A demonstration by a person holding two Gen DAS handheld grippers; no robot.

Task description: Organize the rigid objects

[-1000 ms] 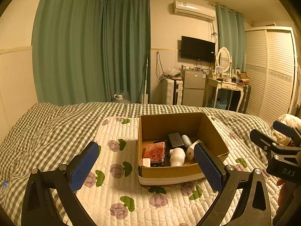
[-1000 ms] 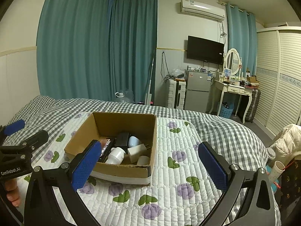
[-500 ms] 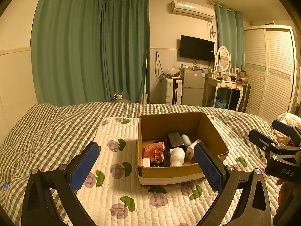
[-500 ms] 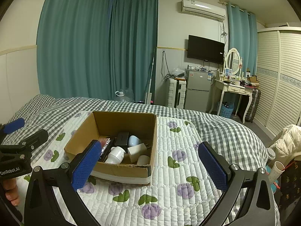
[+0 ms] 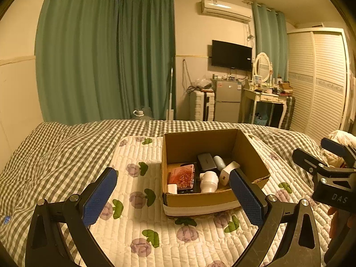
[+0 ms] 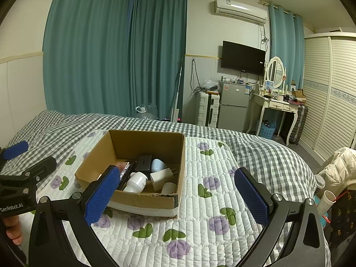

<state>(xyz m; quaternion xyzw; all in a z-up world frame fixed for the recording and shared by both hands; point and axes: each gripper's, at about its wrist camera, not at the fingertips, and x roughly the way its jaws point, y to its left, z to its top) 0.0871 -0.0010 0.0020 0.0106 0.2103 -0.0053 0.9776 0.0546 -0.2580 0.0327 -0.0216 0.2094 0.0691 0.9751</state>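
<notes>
An open cardboard box (image 5: 249,153) (image 6: 100,158) sits on a white floral quilt on the bed. Inside lie a red patterned case (image 5: 182,174), a dark grey power bank (image 5: 206,161) (image 6: 144,162), a pale blue rounded object (image 5: 219,162) (image 6: 157,165), a white plug adapter (image 5: 227,173) (image 6: 160,178) and white cylinders (image 5: 208,180) (image 6: 136,181). My left gripper (image 5: 172,198) is open and empty, held in front of the box. My right gripper (image 6: 175,197) is open and empty, also short of the box, to its right.
The quilt (image 5: 138,220) (image 6: 213,202) lies on a checked bedspread (image 5: 55,151). Beyond the bed are green curtains, a small fridge (image 6: 233,106), a dressing table (image 6: 278,106) and a louvred wardrobe (image 6: 333,93). A jacket (image 6: 336,169) lies at the right.
Both views have shifted very slightly; the box and its contents stay where they were, and both grippers remain open.
</notes>
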